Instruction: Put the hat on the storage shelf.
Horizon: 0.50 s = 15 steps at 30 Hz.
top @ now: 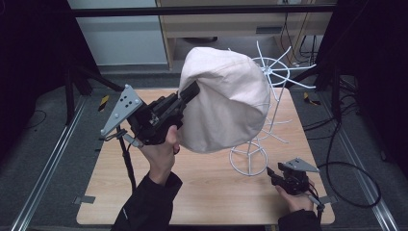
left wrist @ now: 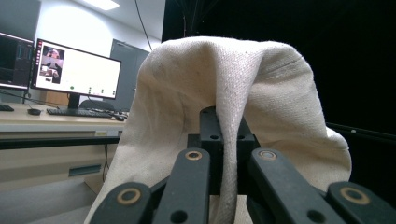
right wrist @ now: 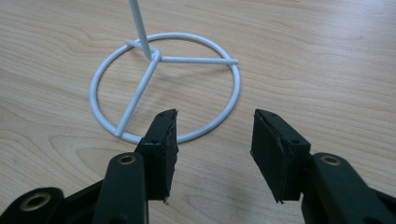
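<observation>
Cream hat [top: 226,98] is lifted beside the white wire stand [top: 269,103], pinched at its edge by the left gripper [top: 192,90], jaws clamped on fabric, likely to hang it. Right gripper [top: 275,174] rests low at the stand's base ring [right wrist: 163,84], jaws apart and empty, probably ready to steady it.

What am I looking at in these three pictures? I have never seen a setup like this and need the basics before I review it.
No robot here: a person at a wooden table holds a hand-operated two-jaw gripper in each hand. The high view looks down from above the person's side. The other two come from cameras riding on the grippers, looking along their black jaws.

The left gripper is clamped on a cream cloth hat, lifted beside a white wire stand; its own view shows the fabric pinched between the jaws.

The right gripper rests low near the stand's ring base. Its view shows the jaws apart with nothing between them, only bare table beneath.
</observation>
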{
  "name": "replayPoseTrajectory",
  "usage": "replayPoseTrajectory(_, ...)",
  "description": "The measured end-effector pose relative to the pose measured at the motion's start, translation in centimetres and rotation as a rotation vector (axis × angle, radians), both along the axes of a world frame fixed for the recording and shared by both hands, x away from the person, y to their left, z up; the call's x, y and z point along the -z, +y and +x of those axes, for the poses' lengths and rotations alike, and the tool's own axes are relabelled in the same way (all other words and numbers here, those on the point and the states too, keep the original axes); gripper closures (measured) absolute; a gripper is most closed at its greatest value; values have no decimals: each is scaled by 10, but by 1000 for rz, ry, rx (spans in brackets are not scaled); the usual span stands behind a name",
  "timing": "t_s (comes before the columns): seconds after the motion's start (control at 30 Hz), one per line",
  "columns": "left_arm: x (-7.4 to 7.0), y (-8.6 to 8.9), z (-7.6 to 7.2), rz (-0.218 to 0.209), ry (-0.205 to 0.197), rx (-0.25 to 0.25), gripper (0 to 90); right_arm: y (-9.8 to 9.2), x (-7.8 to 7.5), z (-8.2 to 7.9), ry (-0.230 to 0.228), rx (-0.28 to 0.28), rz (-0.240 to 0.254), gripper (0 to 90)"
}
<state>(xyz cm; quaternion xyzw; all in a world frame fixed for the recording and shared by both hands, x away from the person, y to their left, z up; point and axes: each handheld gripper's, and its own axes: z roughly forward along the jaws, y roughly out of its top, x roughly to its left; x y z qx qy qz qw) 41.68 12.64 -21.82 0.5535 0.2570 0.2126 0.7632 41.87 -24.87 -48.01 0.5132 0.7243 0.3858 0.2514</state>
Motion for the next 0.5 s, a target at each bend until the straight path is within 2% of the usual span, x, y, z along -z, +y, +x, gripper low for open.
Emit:
replayPoseTrajectory(0.1,7,-1,3,18,11,1,881,0,0,0,-6,-4,-8,506)
replayPoseTrajectory(0.4,20,2,7,28,36,3,878,0,1,1,-5,-2,-11,506)
replayPoseTrajectory(0.5,25,4,8,44,43,-2,877,0,1,1,-4,-1,-12,506)
